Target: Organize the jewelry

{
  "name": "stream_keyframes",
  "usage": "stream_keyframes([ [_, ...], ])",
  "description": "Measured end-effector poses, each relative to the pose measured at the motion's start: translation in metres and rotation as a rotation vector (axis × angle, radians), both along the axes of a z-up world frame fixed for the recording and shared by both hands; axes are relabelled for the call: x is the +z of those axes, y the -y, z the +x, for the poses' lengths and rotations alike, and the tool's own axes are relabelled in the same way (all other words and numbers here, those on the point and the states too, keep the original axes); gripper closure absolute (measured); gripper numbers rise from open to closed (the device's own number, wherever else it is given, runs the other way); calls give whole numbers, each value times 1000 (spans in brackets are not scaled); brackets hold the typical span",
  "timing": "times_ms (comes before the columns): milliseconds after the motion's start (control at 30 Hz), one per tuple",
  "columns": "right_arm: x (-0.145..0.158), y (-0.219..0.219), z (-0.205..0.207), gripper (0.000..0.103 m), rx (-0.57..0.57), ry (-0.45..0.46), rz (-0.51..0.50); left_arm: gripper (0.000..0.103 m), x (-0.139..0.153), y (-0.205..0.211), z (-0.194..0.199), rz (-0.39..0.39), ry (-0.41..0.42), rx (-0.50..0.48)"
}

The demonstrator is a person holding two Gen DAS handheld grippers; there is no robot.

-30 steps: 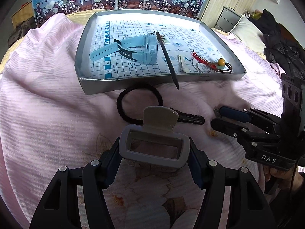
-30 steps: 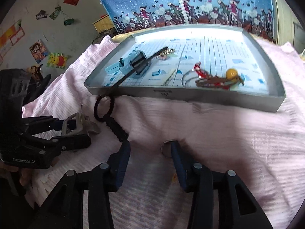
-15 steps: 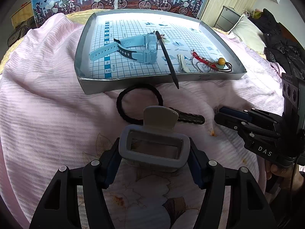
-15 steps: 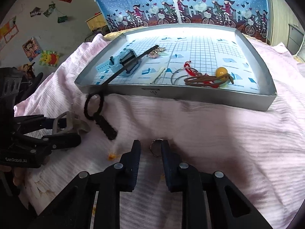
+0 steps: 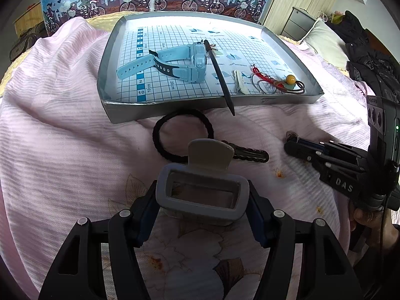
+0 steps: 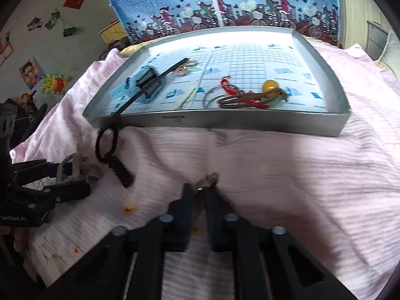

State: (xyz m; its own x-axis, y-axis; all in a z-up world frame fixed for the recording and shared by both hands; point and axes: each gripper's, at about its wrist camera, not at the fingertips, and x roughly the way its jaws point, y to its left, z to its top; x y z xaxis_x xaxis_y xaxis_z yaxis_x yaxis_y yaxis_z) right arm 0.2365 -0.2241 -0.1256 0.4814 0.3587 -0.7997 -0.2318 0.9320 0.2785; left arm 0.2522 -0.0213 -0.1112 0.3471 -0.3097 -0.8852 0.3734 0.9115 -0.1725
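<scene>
My left gripper (image 5: 202,200) is shut on a grey claw hair clip (image 5: 203,190), held just above the pink bedspread. In the right wrist view that clip (image 6: 82,168) sits at the far left. My right gripper (image 6: 200,192) is shut on a small metal ring (image 6: 208,180) on the bedspread; the left wrist view shows this ring (image 5: 292,135) at its fingertips. A black hair tie (image 5: 182,135) and a black barrette (image 5: 250,154) lie before the silver tray (image 5: 200,106). In the tray lie a blue watch (image 5: 175,62), a black stick (image 5: 220,75), a white clip (image 5: 240,81) and a yellow-bead cord (image 5: 290,80).
The tray's front wall (image 6: 225,125) stands between my right gripper and the items inside it. The black stick pokes out over that wall toward the hair tie (image 6: 107,142). Dark clothes (image 5: 370,50) and a pillow (image 5: 322,37) lie at the right.
My right gripper's fingers have come together around the small ring, from wide open a second ago. The left gripper and its grey clip have stayed put.
</scene>
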Motion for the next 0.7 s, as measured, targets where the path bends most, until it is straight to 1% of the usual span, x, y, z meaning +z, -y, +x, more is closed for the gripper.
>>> stream_keyframes([
  [100, 4, 2, -1, 98, -7, 19, -5, 45, 1, 0, 1, -3, 12, 3],
  [167, 9, 1, -3, 98, 1, 47, -15, 45, 6, -1, 0, -24, 33, 8],
  [233, 15, -1, -6, 98, 11, 81, -23, 45, 15, -5, -2, -69, 67, 16],
  [367, 22, -5, -9, 99, 35, 132, -28, 45, 32, -10, -5, -120, 134, 38],
  [400, 22, -6, -9, 99, 40, 135, -38, 45, 33, -12, -5, -125, 142, 43],
  [500, 16, -9, -8, 99, 44, 110, -56, 45, 32, -14, -2, -128, 127, 58],
  [567, 11, -8, -5, 99, 53, 74, -38, 45, 28, -14, 0, -116, 107, 62],
  [633, 11, -5, -5, 94, 35, 66, -27, 45, 25, -12, 2, -99, 89, 60],
  [700, 8, -5, -4, 67, 26, 46, -31, 45, 20, -10, 3, -84, 63, 53],
])
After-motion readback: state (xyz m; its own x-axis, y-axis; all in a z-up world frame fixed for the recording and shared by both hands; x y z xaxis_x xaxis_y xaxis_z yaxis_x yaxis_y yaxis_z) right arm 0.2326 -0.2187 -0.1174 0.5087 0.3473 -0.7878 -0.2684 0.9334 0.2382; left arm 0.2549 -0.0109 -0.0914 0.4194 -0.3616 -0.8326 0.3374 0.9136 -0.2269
